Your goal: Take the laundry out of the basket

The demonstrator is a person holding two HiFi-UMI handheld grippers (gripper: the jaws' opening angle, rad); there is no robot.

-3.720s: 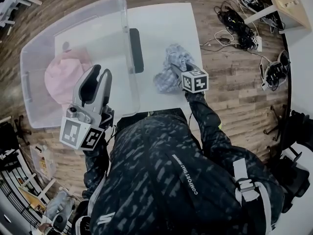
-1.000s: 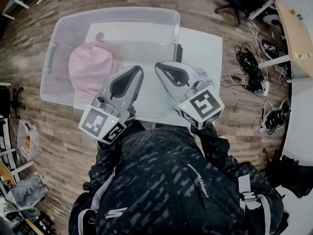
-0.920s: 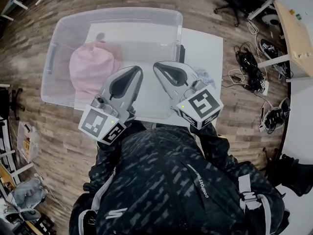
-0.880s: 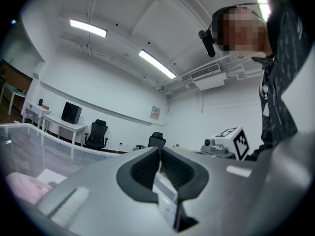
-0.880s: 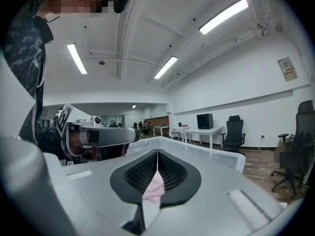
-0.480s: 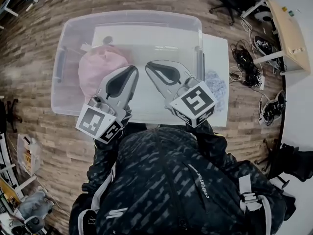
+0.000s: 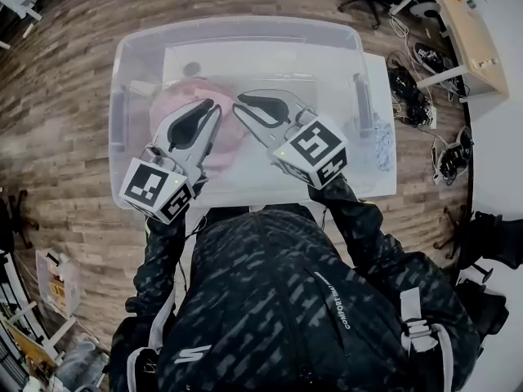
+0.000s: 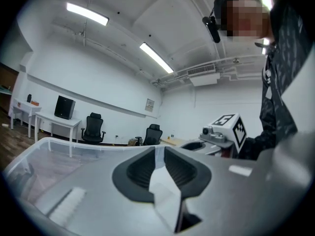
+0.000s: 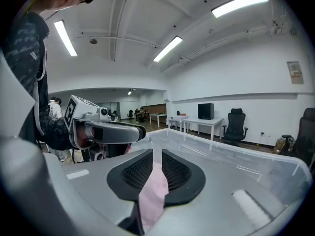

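Two pieces of laundry on view: one out, one left.

1. Pink garment (image 7: 166,98). Lies bunched on the floor of the clear plastic basket (image 7: 245,21), toward its left half and partly beneath both grippers. Not yet lifted.

2. Grey patterned garment (image 7: 382,141). Rests on the white table (image 7: 384,188) just beside the basket's right wall, outside it. Judged from its place to be already taken out.

3. Left gripper (image 7: 214,109). Hangs over the basket above the pink garment, pointing about level. Fingers (image 8: 135,173) parted by a narrow slit, having just been opening. Nothing between them, only pale background through the gap.

4. Right gripper (image 7: 239,104). Hangs just beside the left one with tips near each other, tilted a little downward. Fingers (image 9: 133,176) likewise parted by a narrow slit, having just been opening. Shows pink through the gap, judged to be the garment lying below, not cloth pinched by the pads.

Progress: about half done on this showing. Remaining: come down on the pink garment, close on it, carry it over the rim and set it on the table. No other laundry made out in the basket.
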